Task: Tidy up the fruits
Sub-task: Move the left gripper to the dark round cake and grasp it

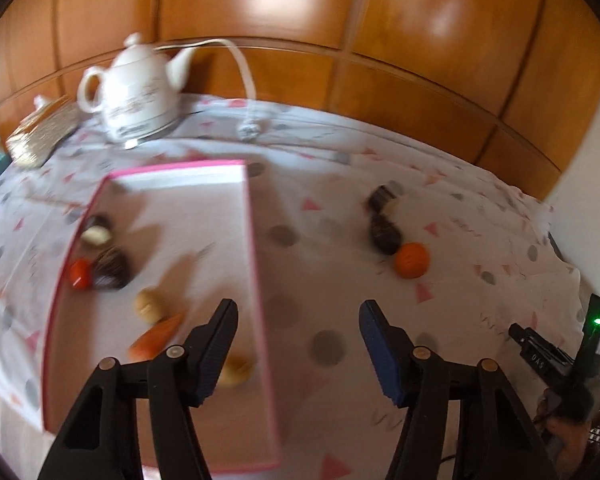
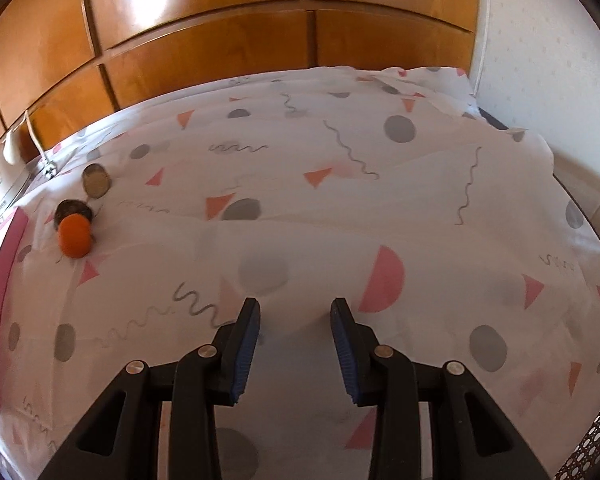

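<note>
Fruits in pink tray (image 1: 256, 240) blur for us | teapot (image 1: 140, 92) print unreadable | left gripper (image 1: 298, 308), right gripper (image 2: 294, 306) released, empty

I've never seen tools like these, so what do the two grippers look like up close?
Both look alike. The left gripper and right gripper are matte black plastic clamps with triangular cut-outs, round brass-coloured rivets at the joints, and two tapered fingers faced with ribbed dark blue pads. No cables or sleeves show.
</note>
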Motion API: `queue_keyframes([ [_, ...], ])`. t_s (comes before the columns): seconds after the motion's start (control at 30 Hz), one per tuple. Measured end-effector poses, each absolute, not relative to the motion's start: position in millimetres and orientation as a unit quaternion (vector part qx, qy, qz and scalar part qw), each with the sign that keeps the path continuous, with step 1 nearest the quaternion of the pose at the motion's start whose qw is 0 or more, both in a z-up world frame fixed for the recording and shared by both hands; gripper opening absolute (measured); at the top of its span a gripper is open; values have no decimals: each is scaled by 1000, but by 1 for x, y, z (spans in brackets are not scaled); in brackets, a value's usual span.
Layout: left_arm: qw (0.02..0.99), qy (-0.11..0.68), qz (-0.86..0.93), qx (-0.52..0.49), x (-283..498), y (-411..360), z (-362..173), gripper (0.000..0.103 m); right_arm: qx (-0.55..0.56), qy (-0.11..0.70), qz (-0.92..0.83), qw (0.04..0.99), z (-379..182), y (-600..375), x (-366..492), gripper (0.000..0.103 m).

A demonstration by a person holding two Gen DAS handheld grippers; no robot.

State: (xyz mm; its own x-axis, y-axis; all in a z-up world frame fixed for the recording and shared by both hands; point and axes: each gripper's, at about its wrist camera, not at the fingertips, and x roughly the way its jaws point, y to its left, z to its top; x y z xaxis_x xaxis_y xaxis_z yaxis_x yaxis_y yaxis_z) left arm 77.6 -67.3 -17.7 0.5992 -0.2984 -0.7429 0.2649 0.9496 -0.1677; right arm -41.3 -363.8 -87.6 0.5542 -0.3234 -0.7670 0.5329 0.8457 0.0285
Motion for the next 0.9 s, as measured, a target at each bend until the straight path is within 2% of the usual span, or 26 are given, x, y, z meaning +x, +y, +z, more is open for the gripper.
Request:
queue_keyframes([
  [0.13, 884, 427, -192, -13, 101, -99, -22, 63, 128, 395, -261, 871, -89, -372, -43, 37],
  [0.23, 868, 448, -214, -29, 123, -115, -30, 57, 127, 395, -265, 870, -92, -377, -45, 37],
  [0.3, 857, 464, -221, -38, 135, -124, -35, 47, 123, 393, -269, 871, -92, -379, -45, 37],
  [0.6, 825, 503, -245, -81, 174, -149, -49, 35, 122, 381, -279, 873, -94, -385, -47, 37],
  [0.77, 809, 522, -248, -108, 198, -161, -64, 35, 119, 380, -277, 875, -94, -386, -45, 38],
  [0.9, 794, 540, -240, -144, 216, -165, -79, 38, 118, 378, -276, 876, -95, -387, -45, 38],
])
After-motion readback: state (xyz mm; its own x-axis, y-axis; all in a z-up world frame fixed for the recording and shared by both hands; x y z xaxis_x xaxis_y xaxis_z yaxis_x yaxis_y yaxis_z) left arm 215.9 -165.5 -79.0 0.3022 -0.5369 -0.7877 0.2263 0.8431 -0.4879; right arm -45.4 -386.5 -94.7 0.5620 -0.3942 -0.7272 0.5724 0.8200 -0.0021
